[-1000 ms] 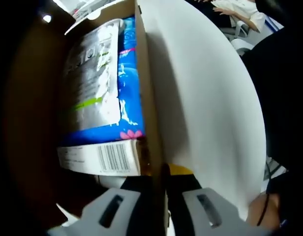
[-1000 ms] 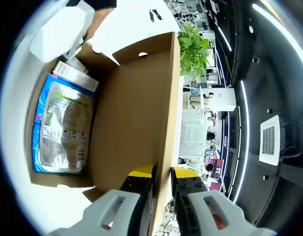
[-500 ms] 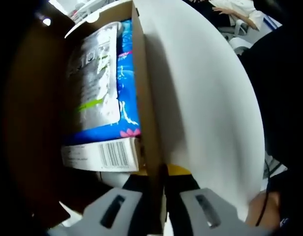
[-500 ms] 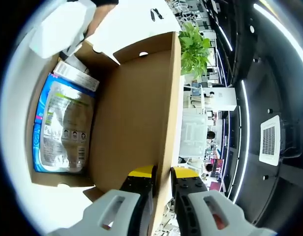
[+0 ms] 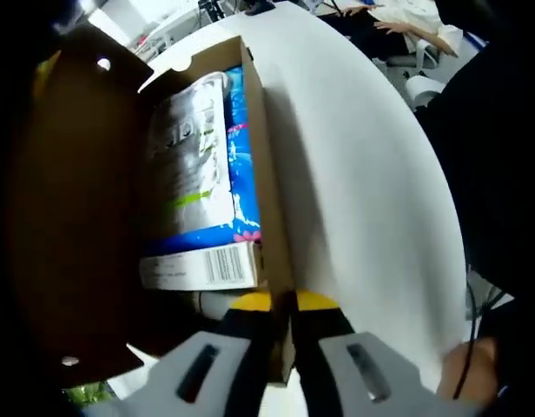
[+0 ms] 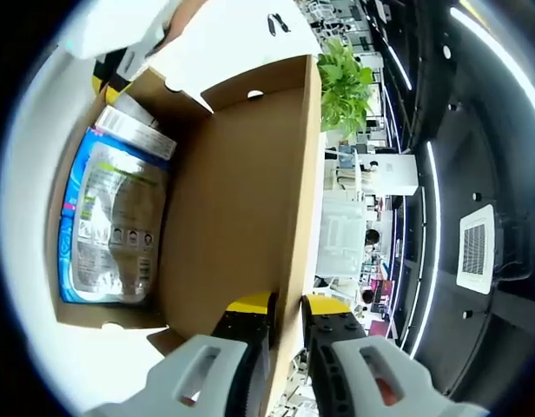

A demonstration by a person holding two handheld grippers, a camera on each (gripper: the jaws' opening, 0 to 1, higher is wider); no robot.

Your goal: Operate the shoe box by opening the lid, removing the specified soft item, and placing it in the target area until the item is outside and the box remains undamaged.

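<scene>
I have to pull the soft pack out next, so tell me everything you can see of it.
The pack is a soft plastic packet, blue with a silvery-white printed panel, a green stripe and a pink flower near one end. It lies flat on the floor of the open box, against one side wall. A small white carton with a barcode sits at one end, touching it. The left gripper pinches the box wall beside it; the right gripper pinches the raised lid. Neither touches the pack.

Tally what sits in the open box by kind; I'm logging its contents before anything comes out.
Soft plastic packs: 1
Small cartons with a barcode: 1
Total: 2, both lying inside the cardboard box.
</scene>
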